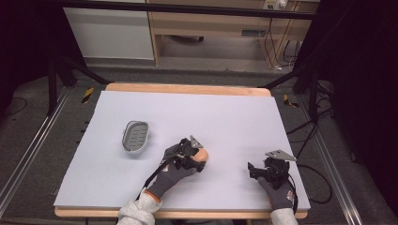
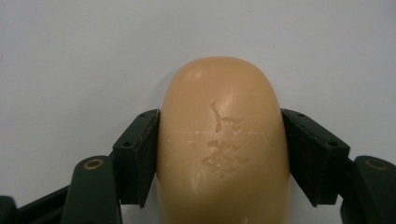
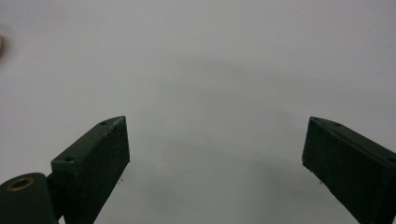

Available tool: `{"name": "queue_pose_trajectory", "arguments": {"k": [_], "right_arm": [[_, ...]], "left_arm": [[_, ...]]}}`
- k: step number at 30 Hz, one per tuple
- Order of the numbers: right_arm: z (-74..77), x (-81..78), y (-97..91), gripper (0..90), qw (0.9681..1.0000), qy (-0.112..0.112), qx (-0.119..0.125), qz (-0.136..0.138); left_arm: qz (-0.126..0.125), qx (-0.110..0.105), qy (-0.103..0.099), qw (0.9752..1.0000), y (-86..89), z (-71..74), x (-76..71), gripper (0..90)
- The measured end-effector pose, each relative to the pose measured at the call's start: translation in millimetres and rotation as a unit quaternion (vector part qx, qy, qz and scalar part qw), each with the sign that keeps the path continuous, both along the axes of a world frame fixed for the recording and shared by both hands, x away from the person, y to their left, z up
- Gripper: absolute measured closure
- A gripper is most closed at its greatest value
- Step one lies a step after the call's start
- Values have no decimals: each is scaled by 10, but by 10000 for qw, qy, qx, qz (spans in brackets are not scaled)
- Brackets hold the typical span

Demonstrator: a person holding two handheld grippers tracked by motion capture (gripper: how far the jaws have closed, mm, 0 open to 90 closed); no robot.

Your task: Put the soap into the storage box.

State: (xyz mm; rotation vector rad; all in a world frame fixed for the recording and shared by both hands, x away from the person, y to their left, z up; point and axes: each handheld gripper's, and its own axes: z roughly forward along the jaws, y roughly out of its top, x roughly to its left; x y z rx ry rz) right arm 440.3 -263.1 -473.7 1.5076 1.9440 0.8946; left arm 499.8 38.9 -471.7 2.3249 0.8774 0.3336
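Your left gripper (image 1: 195, 158) has its jaws clamped on both flanks of the rounded peach-coloured soap bar (image 2: 222, 149), near the table's middle front. From above, the bar (image 1: 202, 155) is mostly hidden behind the tool; your left gripper view reveals the worn stamp on its top. Your right gripper (image 3: 215, 154) stands spread wide over the bare white table cover (image 3: 201, 60). The grey oval slotted soap dish (image 1: 135, 137) sits well left of the bar.
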Motion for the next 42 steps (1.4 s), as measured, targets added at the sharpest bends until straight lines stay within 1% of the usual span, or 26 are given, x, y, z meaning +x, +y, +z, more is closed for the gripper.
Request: {"name": "queue_pose_trajectory", "arguments": {"k": [7, 13, 15, 16, 17, 19, 21, 22, 23, 29, 34, 38, 42], "right_arm": [[-3, 4, 3, 76, 10000, 15, -18, 9], [-1, 3, 2, 75, 10000, 17, 10, 0], [-1, 3, 1, 75, 10000, 16, 9, -1], [-2, 3, 0, 75, 10000, 20, -3, 3], [-3, 4, 1, 75, 10000, 23, -10, 0], [-4, 4, 0, 75, 10000, 30, -19, -1], [-3, 4, -1, 75, 10000, 23, -5, -3], [-2, 3, -1, 75, 10000, 25, -4, -3], [-2, 3, -1, 75, 10000, 22, -5, -4], [-3, 4, 1, 74, 10000, 26, -9, -10], [-3, 5, -3, 74, 10000, 15, -20, -18], [5, 0, -7, 74, 10000, 8, 14, -42], [6, 0, -7, 74, 10000, 3, 11, -46]], "left_arm": [[-1, 49, 12, 10000, -5, 6, -1, 316], [32, 39, 4, 10000, -4, 13, -9, 318], [11, -5, 22, 10000, 11, 39, -14, 318], [35, -67, 23, 10000, 15, 53, -23, 318], [45, -100, 6, 9999, 22, 72, -33, 318], [10, -78, -30, 10000, 40, 128, -56, 318], [-2, -143, -76, 9999, 58, 184, -79, 318], [-7, -171, -114, 9998, 72, 218, -93, 318], [-25, -155, -133, 9998, 94, 256, -104, 318], [-4, -230, -196, 9995, 203, 387, -154, 319], [46, -252, -250, 9994, 316, 459, -189, 319], [131, -352, -289, 9989, 428, 511, -212, 319], [232, -403, -311, 9984, 545, 548, -222, 319]]}}
